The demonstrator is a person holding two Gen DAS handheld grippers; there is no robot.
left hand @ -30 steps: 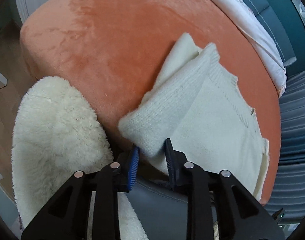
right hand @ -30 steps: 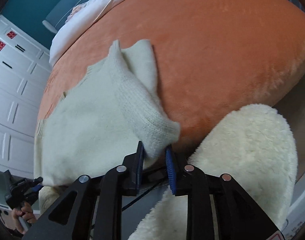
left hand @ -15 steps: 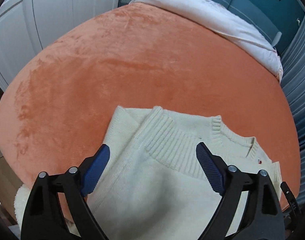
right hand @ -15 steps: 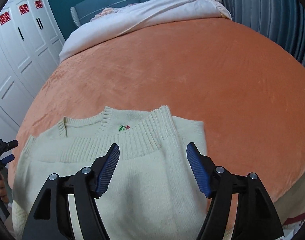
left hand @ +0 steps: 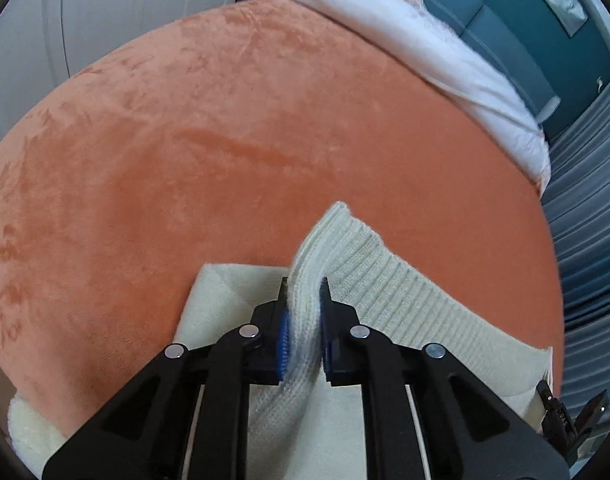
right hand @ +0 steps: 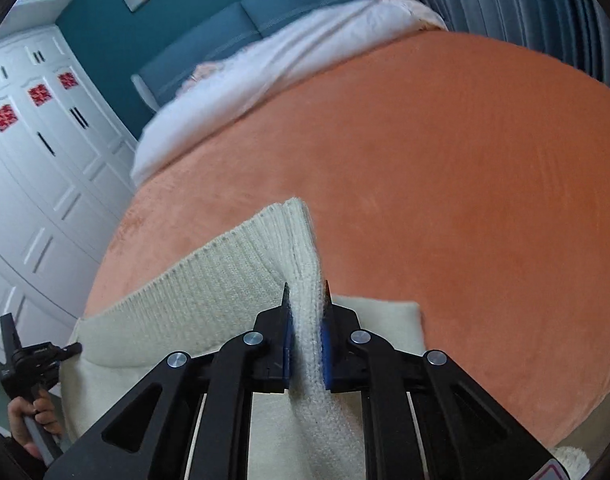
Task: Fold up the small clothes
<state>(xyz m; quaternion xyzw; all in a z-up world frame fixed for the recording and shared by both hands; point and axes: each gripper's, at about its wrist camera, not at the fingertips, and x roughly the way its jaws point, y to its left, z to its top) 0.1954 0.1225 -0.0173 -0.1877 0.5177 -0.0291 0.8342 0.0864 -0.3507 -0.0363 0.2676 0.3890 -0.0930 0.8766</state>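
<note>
Both tongs, left [left hand: 303,316] and right [right hand: 305,320], have just closed on the ribbed hem of the cream sweater [left hand: 389,300] near the bed's [left hand: 265,140] front edge. Fold partly done; further folding remains.

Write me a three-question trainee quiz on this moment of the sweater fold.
1. True or false: the left gripper is shut on the sweater.
2. What does the right gripper pinch? A) the white bedding B) the sweater's ribbed edge C) nothing
3. Fill in: the sweater lies on an ______ blanket.

Key
1. True. Knit is bunched between its blue pads; its jaws have just been closing.
2. B. The ribbed edge rises up out of the closed pads; these jaws have just been closing too.
3. Orange.
</note>
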